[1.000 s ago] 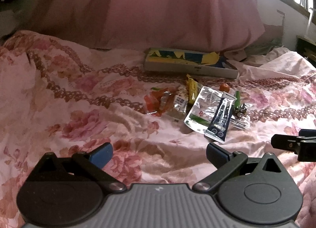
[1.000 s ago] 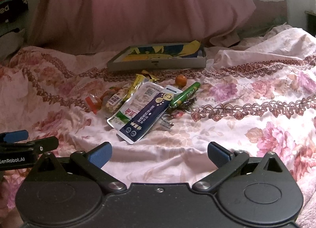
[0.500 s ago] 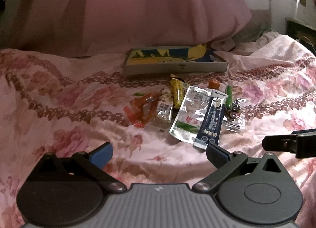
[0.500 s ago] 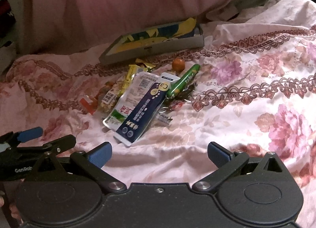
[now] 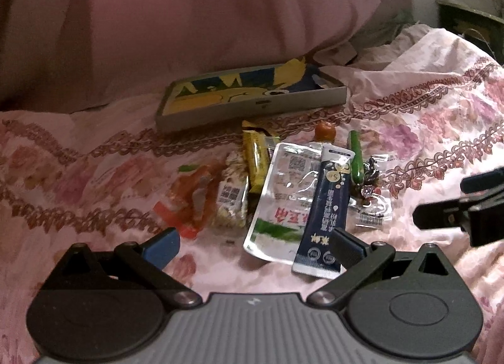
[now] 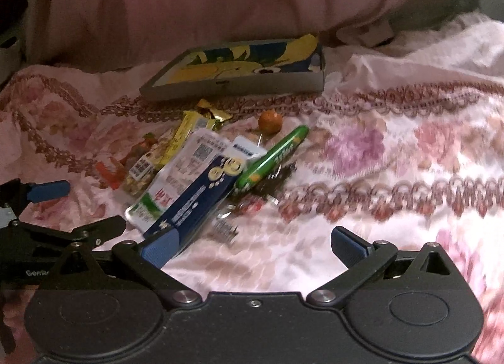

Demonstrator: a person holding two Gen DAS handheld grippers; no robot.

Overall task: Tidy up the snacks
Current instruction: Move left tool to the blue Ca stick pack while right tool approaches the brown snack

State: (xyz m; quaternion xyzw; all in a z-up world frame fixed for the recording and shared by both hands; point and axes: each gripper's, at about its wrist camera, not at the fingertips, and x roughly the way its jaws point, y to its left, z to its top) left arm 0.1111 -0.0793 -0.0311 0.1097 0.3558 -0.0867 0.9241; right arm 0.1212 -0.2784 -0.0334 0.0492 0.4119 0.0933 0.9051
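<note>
Left gripper [image 5: 253,246]: jaws wide apart, holding nothing, low over a floral bedspread [image 5: 78,175]; its right finger [image 5: 346,246] overlaps the near end of a navy sachet [image 5: 327,209] in this view, though contact cannot be judged. Right gripper [image 6: 253,246]: jaws likewise wide apart and empty; its left finger [image 6: 160,246] sits at the near end of the same sachet, contact again unclear. Partial white lettering "Gen" shows on the left gripper's body in the right wrist view.

Snack heap, just beyond both grippers. The navy sachet lies across a clear pouch [image 5: 280,194] printed with red characters, a green band and a QR code; none of it can be read. Left of the pouch: a granola packet [image 5: 231,197] bearing a barcode label, an orange wrapper [image 5: 192,194] and a yellow bar [image 5: 256,159]. Right of the sachet: a green stick [image 5: 356,159] with orange lettering too blurred to read, above a dark sweet [image 5: 371,172] in clear wrap. An orange ball [image 5: 325,130] lies just behind.

Farther back, a shallow box [image 5: 252,105] with a yellow-and-blue picture inside, apart from the heap. Behind it, pink cloth [image 5: 204,17].
</note>
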